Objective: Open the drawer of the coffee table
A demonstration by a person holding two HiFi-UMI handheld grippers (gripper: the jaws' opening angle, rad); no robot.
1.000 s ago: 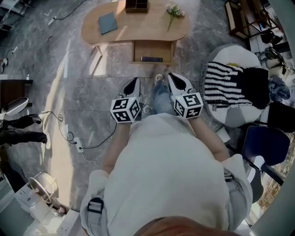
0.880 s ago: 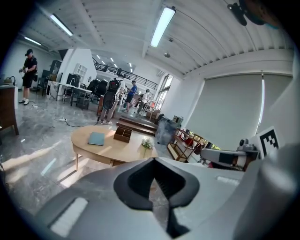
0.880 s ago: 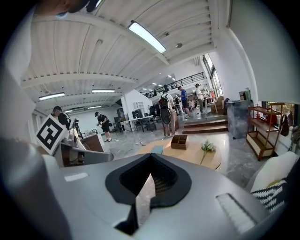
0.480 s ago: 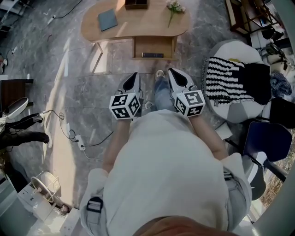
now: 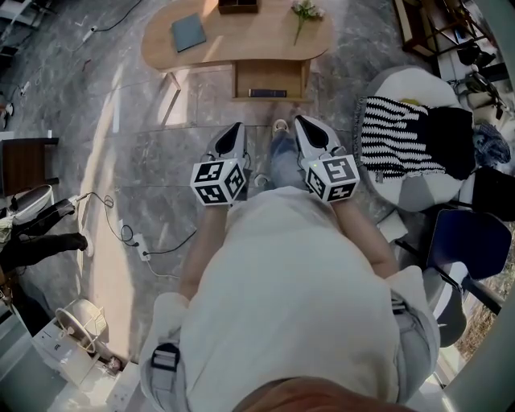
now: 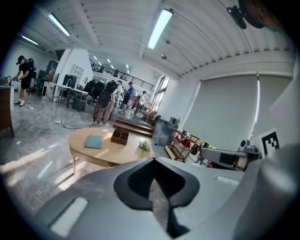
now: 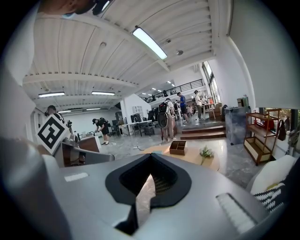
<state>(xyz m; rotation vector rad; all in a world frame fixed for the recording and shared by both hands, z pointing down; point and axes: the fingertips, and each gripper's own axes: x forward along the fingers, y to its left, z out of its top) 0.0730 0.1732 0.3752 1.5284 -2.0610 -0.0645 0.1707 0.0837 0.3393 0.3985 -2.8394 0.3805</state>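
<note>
Left gripper [image 5: 236,129] and right gripper [image 5: 301,123] hang clenched, empty (well back from the table [image 5: 241,36]), seemingly because its drawer [image 5: 269,79] stands open.

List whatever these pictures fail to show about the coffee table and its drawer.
- Coffee table far edge and the wooden box on it: cut off by the head view's top edge.
- Drawer: too small in the head view to tell whether the dark strip at its front is a handle or contents.
- Table underside: hidden behind the left gripper in its view and the right gripper in its view.
</note>
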